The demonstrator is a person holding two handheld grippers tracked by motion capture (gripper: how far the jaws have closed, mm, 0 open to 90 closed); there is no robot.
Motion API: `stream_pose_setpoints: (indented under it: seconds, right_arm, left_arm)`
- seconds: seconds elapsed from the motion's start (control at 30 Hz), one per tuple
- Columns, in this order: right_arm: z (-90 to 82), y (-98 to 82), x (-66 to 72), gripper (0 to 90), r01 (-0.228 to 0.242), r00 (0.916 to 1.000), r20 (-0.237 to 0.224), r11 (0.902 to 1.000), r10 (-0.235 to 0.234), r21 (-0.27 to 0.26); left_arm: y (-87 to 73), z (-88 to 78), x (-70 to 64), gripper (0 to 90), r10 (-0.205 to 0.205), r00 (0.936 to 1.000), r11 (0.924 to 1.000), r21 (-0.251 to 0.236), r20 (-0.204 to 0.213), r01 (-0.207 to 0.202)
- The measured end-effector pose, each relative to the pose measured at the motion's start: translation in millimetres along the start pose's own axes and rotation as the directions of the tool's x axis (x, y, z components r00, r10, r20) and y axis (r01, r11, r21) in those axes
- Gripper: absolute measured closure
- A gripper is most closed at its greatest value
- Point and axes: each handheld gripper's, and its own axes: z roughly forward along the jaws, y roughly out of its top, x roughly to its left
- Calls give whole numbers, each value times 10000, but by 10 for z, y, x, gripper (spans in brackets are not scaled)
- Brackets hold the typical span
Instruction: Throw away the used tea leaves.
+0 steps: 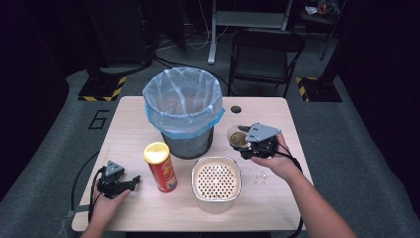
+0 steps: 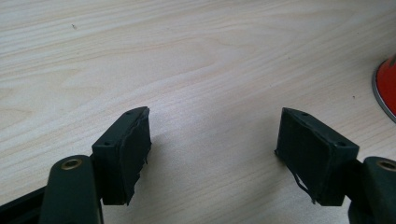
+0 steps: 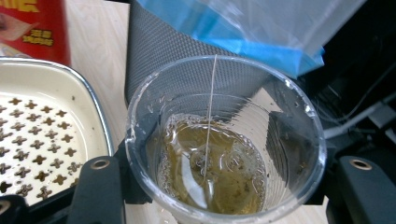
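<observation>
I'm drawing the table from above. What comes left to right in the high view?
Black left gripper → red crisp tube with yellow lid → cream perforated strainer tub → clear plastic cup of brownish liquid, held in the right gripper.

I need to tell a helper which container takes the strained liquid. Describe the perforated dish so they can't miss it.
Start at the lined bin at the table's middle. Right in front of it, toward the person, sits the cream dish, between the red can and the right gripper. Its floor alone is punched with holes.

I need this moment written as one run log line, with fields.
right hand-held gripper: shut on clear cup with brownish liquid | left hand-held gripper: open, over table | strainer tray: beside bin
</observation>
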Motion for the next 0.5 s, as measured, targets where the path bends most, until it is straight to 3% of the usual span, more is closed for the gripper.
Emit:
stream_pose_setpoints:
  seconds: [0.17,0.33,0.5]
  right_arm:
    - [46,11,58,368,750,9971,138,9968,-747,-283]
    - [124,6,129,369,1648,9857,469,9842,-1620,-645]
    - [199,-1,181,369,2183,9750,600,9731,-2141,-739]
  left_arm:
    - [1,-2,2,257,73,10000,10000,16,-34,-73]
    - [0,0,1,258,10,10000,10000,2,-6,-10]
    - [1,-2,2,257,61,10000,10000,16,-33,-61]
